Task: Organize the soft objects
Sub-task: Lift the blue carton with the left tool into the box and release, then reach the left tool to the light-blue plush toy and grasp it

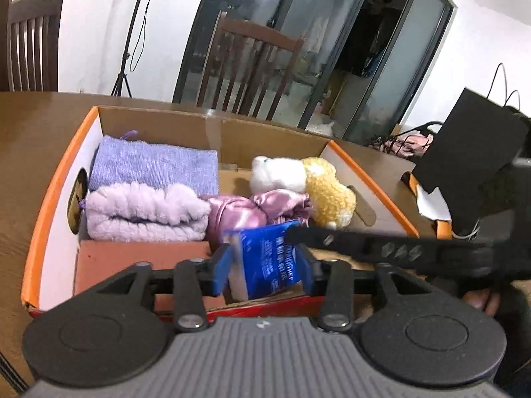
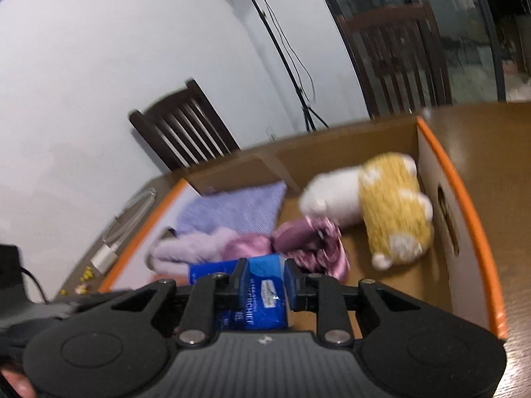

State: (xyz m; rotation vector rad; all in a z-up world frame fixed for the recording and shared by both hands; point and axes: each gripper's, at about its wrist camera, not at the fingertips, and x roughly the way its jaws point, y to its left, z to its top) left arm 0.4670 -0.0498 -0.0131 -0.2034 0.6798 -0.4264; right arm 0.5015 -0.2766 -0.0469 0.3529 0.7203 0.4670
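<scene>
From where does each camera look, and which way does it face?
Left wrist: sits on the left claw, looks down into the cardboard box; the right claw's finger crosses in front.
Right wrist: sits on the right claw, tilted, facing the same box; a fingertip shows at the lower left corner.
Shared: the blue tissue pack between both claws, the plush toy, the purple towels.

Brown wooden table (image 1: 39,126) bearing an orange-rimmed cardboard box (image 1: 49,195) — alongside it, a white cable with charger (image 2: 114,242), small yellow bits (image 2: 87,273) and a black paper bag (image 1: 471,142).
</scene>
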